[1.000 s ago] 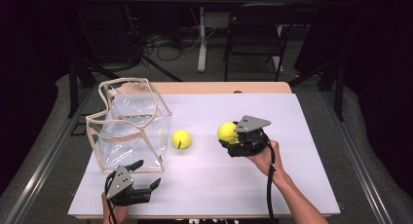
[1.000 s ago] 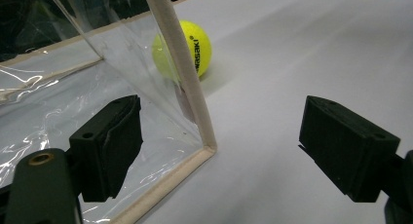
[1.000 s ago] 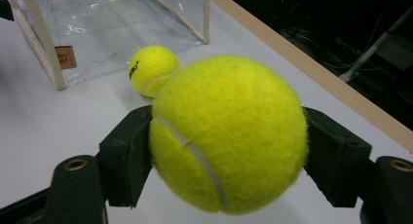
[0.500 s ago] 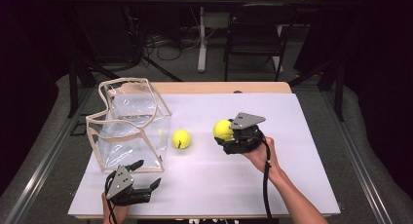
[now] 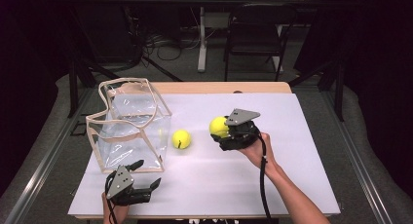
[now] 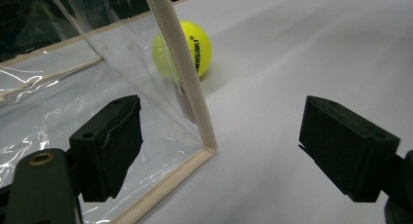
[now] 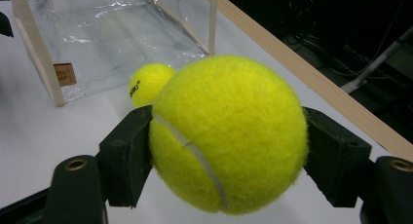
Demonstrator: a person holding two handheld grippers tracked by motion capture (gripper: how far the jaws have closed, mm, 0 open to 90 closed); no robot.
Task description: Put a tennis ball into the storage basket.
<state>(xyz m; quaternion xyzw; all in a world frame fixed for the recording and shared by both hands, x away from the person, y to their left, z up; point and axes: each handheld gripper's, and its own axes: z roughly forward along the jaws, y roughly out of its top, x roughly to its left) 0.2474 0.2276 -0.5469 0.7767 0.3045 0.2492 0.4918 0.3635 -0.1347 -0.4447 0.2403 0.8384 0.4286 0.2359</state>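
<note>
Your left gripper (image 5: 146, 184) sits nearest you at the table's front edge, jaws wide apart and holding nothing, right by the clear bag (image 5: 129, 124)'s front corner. Use it to steady that rim. Your right gripper (image 5: 220, 131) is clamped on a tennis ball (image 5: 218, 126), lifted off the table. Carry it high over the second ball (image 5: 181, 139) and drop it straight into the bag's mouth, not against the floppy wall.

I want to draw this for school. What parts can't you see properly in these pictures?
- Held tennis ball: high view, its right side sits behind the right gripper.
- Second ball: left gripper view, partly behind the clear bag's trim.
- Bag's small label: right gripper view, too small to read.
</note>
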